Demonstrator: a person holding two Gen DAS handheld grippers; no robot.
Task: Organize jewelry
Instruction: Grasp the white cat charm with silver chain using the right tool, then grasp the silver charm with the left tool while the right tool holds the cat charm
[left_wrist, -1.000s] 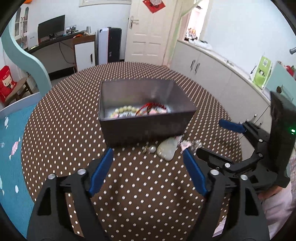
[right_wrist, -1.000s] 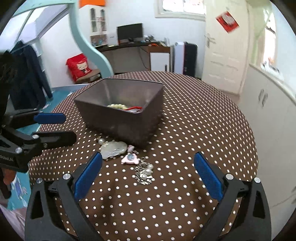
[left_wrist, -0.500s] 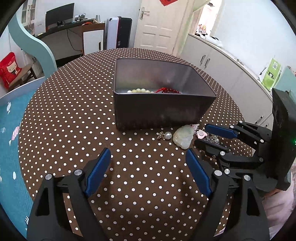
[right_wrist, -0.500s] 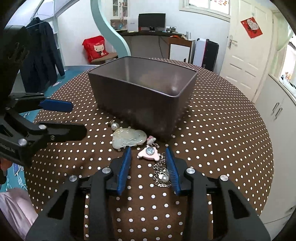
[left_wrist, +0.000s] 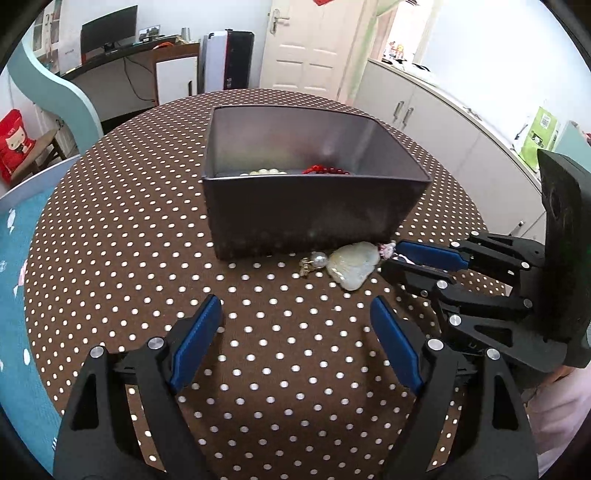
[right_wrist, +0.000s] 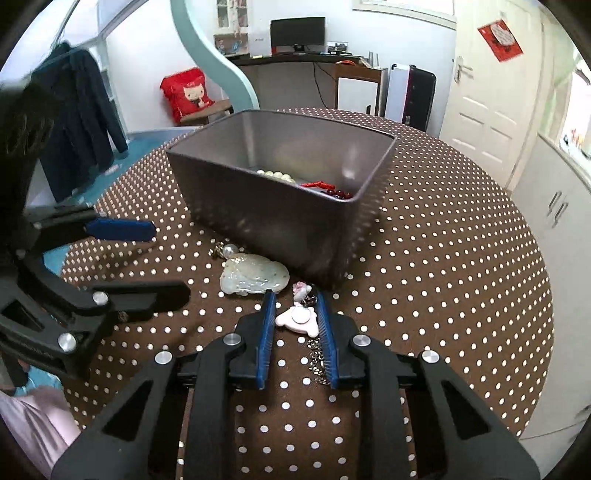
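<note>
A pink charm (right_wrist: 297, 319) lies on the dotted table (left_wrist: 129, 221) between the blue pads of my right gripper (right_wrist: 294, 294). Its jaws are closing, and the pads touch the charm's two edges. A silver chain (right_wrist: 316, 354) trails from the charm under the right finger. Just left of it lie a pale jade pendant (right_wrist: 255, 277) and a pearl earring (right_wrist: 228, 251). Behind them stands the grey metal box (left_wrist: 314, 218) holding cream beads (left_wrist: 264, 171) and red beads (left_wrist: 325, 170). My left gripper (left_wrist: 294, 302) hovers open over bare tablecloth, short of the jade pendant (left_wrist: 352, 264).
The round table's edge curves close on the right, with white cabinets (left_wrist: 443, 122) beyond it. A blue floor mat (left_wrist: 22, 266) lies left of the table. A desk with a monitor (right_wrist: 297, 33) and a white door (left_wrist: 306, 48) stand far behind.
My right gripper's jaws have gone from wide open to narrow around the pink charm while moving closer to it. My left gripper has dropped slightly toward the table and stayed open.
</note>
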